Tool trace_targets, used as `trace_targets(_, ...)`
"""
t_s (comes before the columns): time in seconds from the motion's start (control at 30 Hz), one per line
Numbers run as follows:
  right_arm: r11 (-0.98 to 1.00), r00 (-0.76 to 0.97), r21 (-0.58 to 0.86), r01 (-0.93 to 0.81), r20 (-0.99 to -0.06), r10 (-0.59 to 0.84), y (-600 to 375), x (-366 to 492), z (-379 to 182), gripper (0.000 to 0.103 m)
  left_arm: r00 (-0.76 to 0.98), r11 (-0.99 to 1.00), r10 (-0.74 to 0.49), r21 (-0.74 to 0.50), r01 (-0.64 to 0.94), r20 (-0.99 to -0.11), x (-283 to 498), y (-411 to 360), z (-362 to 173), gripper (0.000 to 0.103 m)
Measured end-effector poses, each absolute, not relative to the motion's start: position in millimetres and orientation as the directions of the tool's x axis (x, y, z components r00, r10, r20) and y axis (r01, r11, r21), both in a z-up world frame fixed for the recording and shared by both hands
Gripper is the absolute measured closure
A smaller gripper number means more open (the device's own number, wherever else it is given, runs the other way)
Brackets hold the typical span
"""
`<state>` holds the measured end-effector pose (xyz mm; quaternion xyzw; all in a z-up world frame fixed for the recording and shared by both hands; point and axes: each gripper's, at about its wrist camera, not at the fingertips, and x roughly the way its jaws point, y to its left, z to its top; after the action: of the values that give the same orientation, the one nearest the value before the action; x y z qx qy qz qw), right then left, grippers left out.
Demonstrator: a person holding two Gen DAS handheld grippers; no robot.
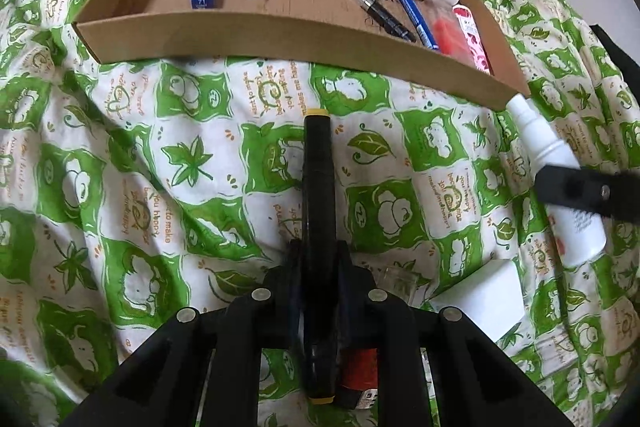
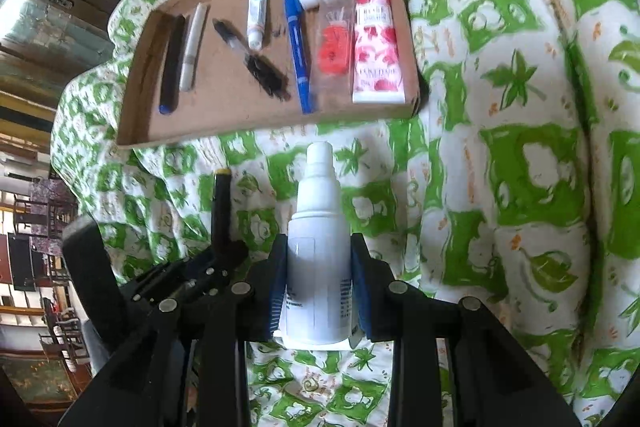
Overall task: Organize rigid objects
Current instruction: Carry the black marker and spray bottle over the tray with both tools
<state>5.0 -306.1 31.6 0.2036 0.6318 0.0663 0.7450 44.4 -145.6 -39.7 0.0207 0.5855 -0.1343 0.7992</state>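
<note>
My left gripper (image 1: pixel 318 259) is shut on a black marker with yellow end caps (image 1: pixel 318 179), held above the green-and-white cloth and pointing at the cardboard tray (image 1: pixel 240 35). My right gripper (image 2: pixel 318 259) is shut on a white spray bottle (image 2: pixel 318 227), nozzle toward the tray (image 2: pixel 224 127). The bottle (image 1: pixel 560 163) and one right finger also show at the right of the left wrist view. The marker (image 2: pixel 222 203) and the left gripper show at the left of the right wrist view. The tray holds several pens, tubes and a small white bottle.
A white flat object (image 1: pixel 484 299), a clear piece (image 1: pixel 400 277) and a red-and-black item (image 1: pixel 360 371) lie on the cloth under the left gripper. In the tray, a floral tube (image 2: pixel 376 47) lies against its right wall. Room furniture shows at far left (image 2: pixel 36 227).
</note>
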Motion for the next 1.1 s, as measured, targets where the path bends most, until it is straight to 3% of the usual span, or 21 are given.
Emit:
trace_targets(0.47,0.895,0.289,0.419,0.153,-0.885,0.364,-325.4,52.5,73.2,0.074,0.317,0.944,-0.309,-0.248,0.220,-0.897,55.3,-118.4,4.6,0.089)
trace_targets(0.7,0.847,0.373,0.524,0.094,-0.807,0.458,-297.0,107.7,102.9,0.074,0.349,0.931,-0.349,-0.279,0.235,-0.870,61.3,-109.5,27.5,0.089)
trace_targets(0.87,0.857,0.366,0.515,0.036,-0.805,0.468,-286.1,117.0,80.9,0.074,0.374,0.922,-0.371,-0.291,0.254,-0.850,67.7,-102.3,44.5,0.089)
trace_targets(1.1,0.851,0.356,0.516,0.099,-0.817,0.454,-311.9,129.9,55.9,0.074,0.409,0.922,-0.387,-0.332,0.200,-0.826,100.1,-93.6,55.9,0.089)
